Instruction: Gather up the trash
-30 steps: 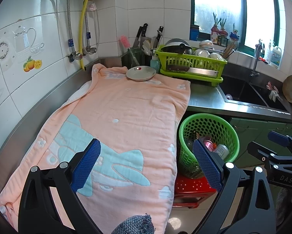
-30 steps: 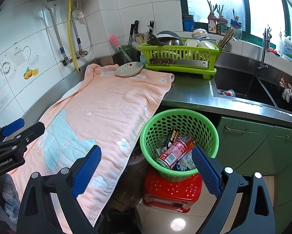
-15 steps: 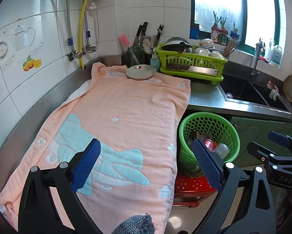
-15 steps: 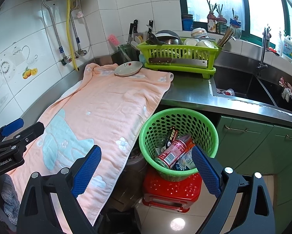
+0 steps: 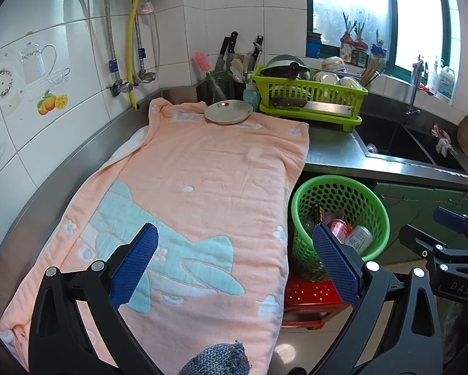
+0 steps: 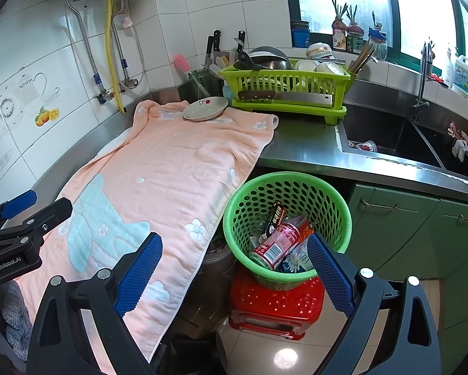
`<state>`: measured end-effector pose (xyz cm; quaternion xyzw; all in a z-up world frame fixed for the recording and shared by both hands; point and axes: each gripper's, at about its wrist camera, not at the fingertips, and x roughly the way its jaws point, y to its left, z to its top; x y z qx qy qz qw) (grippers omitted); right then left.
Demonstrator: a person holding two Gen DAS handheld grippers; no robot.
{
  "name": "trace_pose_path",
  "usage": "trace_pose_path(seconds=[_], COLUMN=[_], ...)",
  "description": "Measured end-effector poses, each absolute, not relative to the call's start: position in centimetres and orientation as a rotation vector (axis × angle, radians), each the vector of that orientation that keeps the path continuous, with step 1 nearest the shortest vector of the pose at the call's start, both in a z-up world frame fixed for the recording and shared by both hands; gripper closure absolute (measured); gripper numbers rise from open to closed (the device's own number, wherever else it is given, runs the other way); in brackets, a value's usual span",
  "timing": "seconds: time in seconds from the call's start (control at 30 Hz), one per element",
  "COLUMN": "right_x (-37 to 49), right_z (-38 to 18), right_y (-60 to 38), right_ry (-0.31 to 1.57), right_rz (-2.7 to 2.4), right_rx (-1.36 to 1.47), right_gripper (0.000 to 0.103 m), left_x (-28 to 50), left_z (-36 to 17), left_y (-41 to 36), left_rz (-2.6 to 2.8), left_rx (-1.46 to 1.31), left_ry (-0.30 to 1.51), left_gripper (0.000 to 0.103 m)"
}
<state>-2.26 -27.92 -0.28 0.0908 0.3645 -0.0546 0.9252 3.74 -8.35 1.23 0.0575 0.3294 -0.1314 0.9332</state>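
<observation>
While the left wrist view looks down the steel surface (image 5: 334, 153), the left gripper (image 5: 234, 265) hangs over a peach towel (image 5: 202, 187) with its jaws spread wide and nothing between them. A pale plate (image 5: 228, 112) rests on the towel's far end, just beside a green dish rack (image 5: 309, 93). Off the surface's edge a green basket (image 5: 371, 200) stands on a red stool (image 5: 309, 293), holding cans and other trash (image 5: 346, 231); the right gripper (image 5: 446, 243) shows at the right edge. From the right wrist view, the right gripper (image 6: 234, 268) hovers above the towel's hanging edge (image 6: 183, 218) and the basket (image 6: 234, 218), jaws likewise released and empty. A red can (image 6: 276, 240) lies tilted inside the basket among a dark packet and a carton. The sink (image 6: 390, 137) sits beyond, and the left gripper (image 6: 21, 228) enters from the left.
</observation>
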Motion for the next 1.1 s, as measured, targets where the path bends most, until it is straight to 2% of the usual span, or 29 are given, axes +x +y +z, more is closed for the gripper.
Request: trace_pose_path(seconds=[1.1], right_x=[-2.07], right_z=[-1.12], right_y=[-26.99], right_ry=[0.711], right_rz=[-0.139], right_rx=[0.188], right_gripper=[0.012], left_x=[4.19], left_z=[0.59], left_y=[-8.15], left_rz=[-0.268], left_rx=[0.108], left_ry=[0.655], left_gripper=[0.006])
